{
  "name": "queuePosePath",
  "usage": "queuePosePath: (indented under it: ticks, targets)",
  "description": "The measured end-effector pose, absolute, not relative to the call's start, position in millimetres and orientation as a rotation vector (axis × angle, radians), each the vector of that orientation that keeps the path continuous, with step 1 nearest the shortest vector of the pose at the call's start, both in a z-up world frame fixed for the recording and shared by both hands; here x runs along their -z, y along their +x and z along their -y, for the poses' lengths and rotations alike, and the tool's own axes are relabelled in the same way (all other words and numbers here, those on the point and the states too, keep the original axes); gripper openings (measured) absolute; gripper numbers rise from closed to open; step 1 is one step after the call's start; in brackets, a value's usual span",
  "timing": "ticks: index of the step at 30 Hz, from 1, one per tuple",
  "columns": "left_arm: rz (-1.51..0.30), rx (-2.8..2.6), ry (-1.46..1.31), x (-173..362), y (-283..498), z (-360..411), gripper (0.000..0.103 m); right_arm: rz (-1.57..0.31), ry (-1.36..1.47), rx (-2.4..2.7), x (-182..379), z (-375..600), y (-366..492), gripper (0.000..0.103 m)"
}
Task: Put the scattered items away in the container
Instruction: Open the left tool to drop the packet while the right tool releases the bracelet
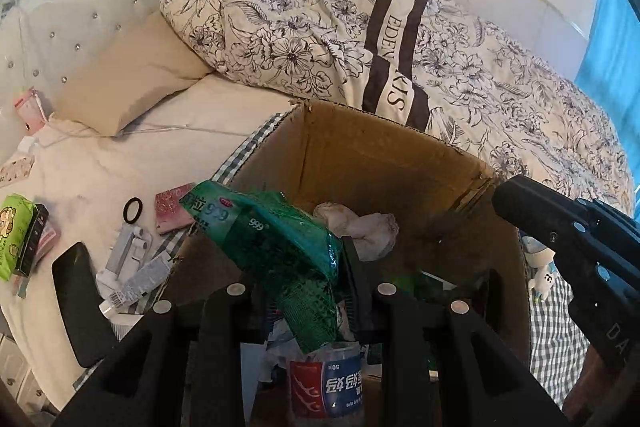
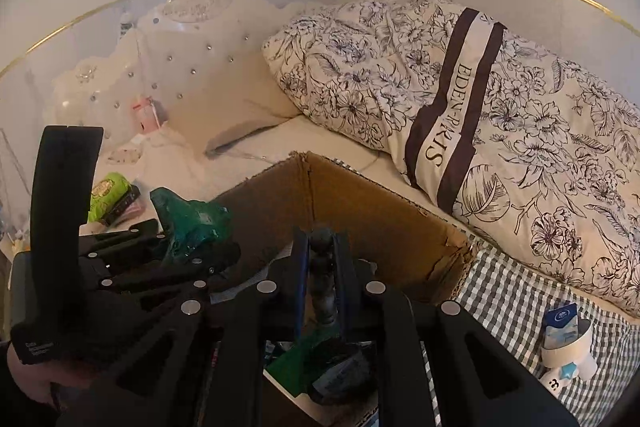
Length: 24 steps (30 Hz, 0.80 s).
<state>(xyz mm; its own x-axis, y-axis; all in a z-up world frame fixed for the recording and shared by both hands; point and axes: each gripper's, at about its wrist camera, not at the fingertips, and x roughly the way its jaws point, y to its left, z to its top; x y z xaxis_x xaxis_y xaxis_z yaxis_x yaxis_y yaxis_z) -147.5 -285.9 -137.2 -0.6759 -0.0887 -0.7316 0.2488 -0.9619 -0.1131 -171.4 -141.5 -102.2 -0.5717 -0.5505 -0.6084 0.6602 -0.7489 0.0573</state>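
Drop-off step: left gripper clamps green 999 sachet pack above cardboard box; right gripper pinches a dark item; next, release.

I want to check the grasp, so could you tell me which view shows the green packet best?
The left wrist view: the green packet fills the centre, clamped over the cardboard box. The right wrist view shows only its crumpled end.

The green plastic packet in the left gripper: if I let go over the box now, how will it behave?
The green plastic packet looks crinkled and bent, so it is probably floppy and light. It hangs over the cardboard box in the left gripper, so it should drop in, perhaps settling loosely on the water bottle and clutter rather than lying flat.
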Motion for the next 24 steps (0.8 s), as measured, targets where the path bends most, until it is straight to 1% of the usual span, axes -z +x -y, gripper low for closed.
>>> queuePosePath:
  ticks: [1,2,3,4,5,7,9,24]
  targets:
    - [-0.299,2.704,1.161,137,-148,285,0.036,-0.232,0.809,2.297,103,142,-172,0.012]
    - [-0.295,2.709,1.158,136,-148,284,0.04,-0.233,0.808,2.3,104,141,-172,0.015]
    - [-0.292,2.715,1.148,135,-148,283,0.047,-0.233,0.805,2.304,104,141,-172,0.026]
    - [-0.292,2.72,1.137,133,-147,283,0.05,-0.23,0.803,2.308,104,140,-172,0.034]
    - [-0.29,2.726,1.128,131,-146,282,0.05,-0.221,0.799,2.308,103,138,-172,0.046]
    - [-0.281,2.728,1.12,128,-146,279,0.054,-0.206,0.782,2.313,100,135,-170,0.047]
    - [-0.275,2.73,1.111,123,-144,277,0.054,-0.204,0.769,2.325,97,133,-168,0.047]
    - [-0.248,2.787,1.01,74,-122,246,0.055,-0.148,0.658,2.396,48,95,-140,0.047]
